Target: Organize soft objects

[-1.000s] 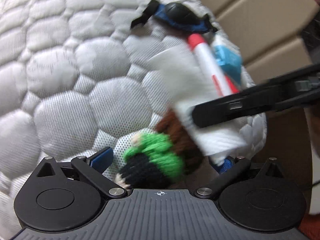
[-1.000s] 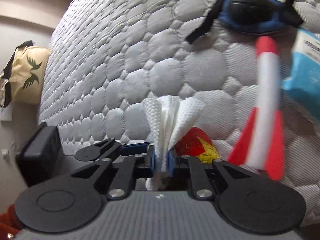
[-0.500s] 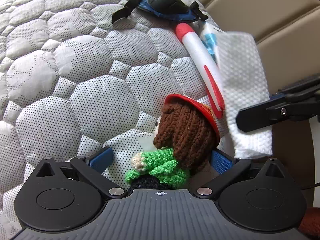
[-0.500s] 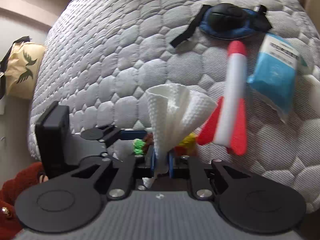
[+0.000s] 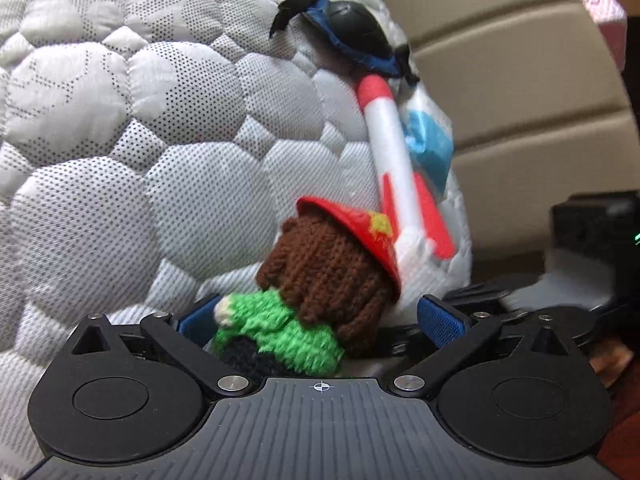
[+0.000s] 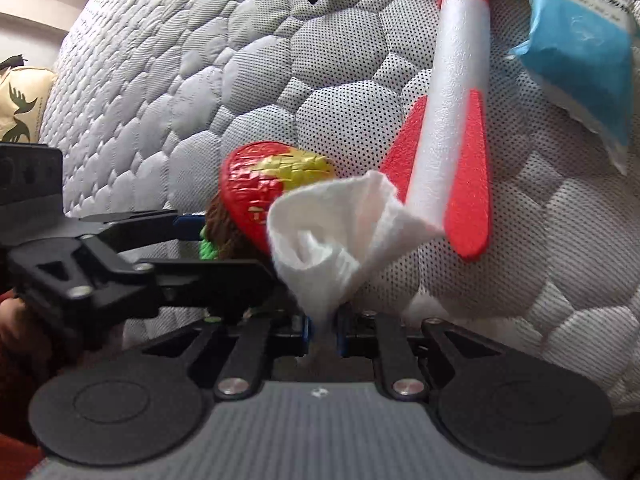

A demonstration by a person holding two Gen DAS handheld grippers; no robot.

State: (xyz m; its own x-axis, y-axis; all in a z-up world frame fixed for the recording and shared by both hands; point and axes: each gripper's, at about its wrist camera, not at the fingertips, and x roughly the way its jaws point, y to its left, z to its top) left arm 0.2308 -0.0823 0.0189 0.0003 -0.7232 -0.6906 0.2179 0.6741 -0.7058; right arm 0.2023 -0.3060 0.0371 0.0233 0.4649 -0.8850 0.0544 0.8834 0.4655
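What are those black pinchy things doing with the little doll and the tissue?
A person is tidying soft things on a quilted mattress. The left hand-held gripper is open around a crocheted doll in a red hat. The right hand-held gripper pinches a white tissue. A foam rocket, a blue packet and a blue-and-black eye mask lie nearby.

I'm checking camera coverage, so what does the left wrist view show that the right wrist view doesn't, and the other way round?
Only the left wrist view shows the black top of the eye mask, the beige padded panels beside the mattress, and the doll's green sweater in full between the open left gripper.

Only the right wrist view shows the tissue pinched in the right gripper, the bird-print bag, and the doll's hat front.

Both show the doll, the foam rocket, the blue pack and the quilted mattress.
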